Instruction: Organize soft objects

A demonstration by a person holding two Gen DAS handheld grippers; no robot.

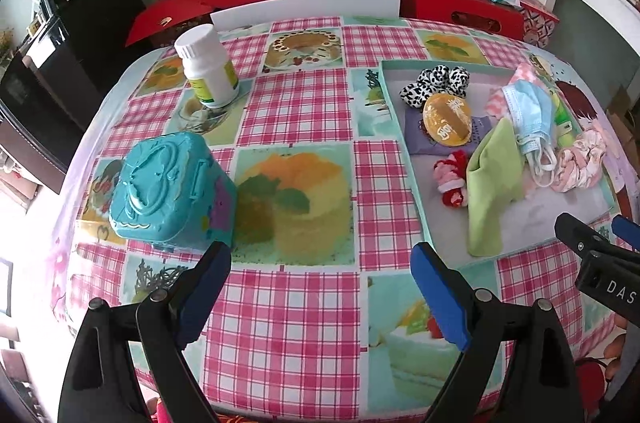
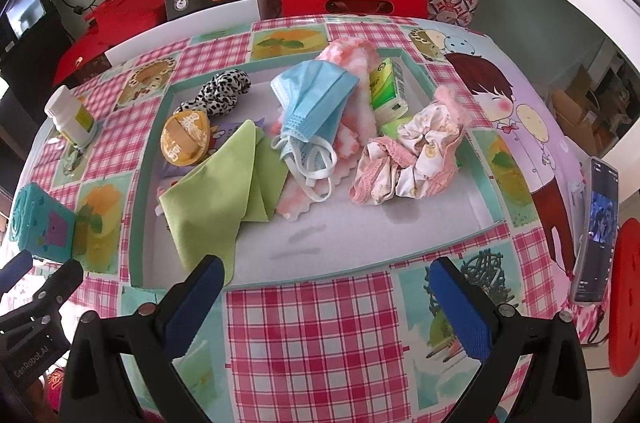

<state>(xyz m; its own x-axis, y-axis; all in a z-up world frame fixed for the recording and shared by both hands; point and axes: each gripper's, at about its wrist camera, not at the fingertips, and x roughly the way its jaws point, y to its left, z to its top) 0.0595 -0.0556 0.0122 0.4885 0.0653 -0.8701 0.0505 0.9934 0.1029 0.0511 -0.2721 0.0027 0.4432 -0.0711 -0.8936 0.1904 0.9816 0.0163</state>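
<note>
Left wrist view: left gripper (image 1: pixel 320 287) with jaws wide and empty over the checked table (image 1: pixel 296 111), teal case (image 1: pixel 172 187) just beside.

Right wrist view: right gripper (image 2: pixel 326 303) likewise wide, empty; tray (image 2: pixel 490 191) ahead (green cloth (image 2: pixel 224 199), blue mask (image 2: pixel 312 99) inside).

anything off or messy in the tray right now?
Yes. The soft items lie in a loose heap in the tray: the blue mask is draped over the pink-white towel, the green cloth is crumpled and the floral fabric is bunched. A hard orange container sits among them. Nothing looks spilled or damaged.
</note>
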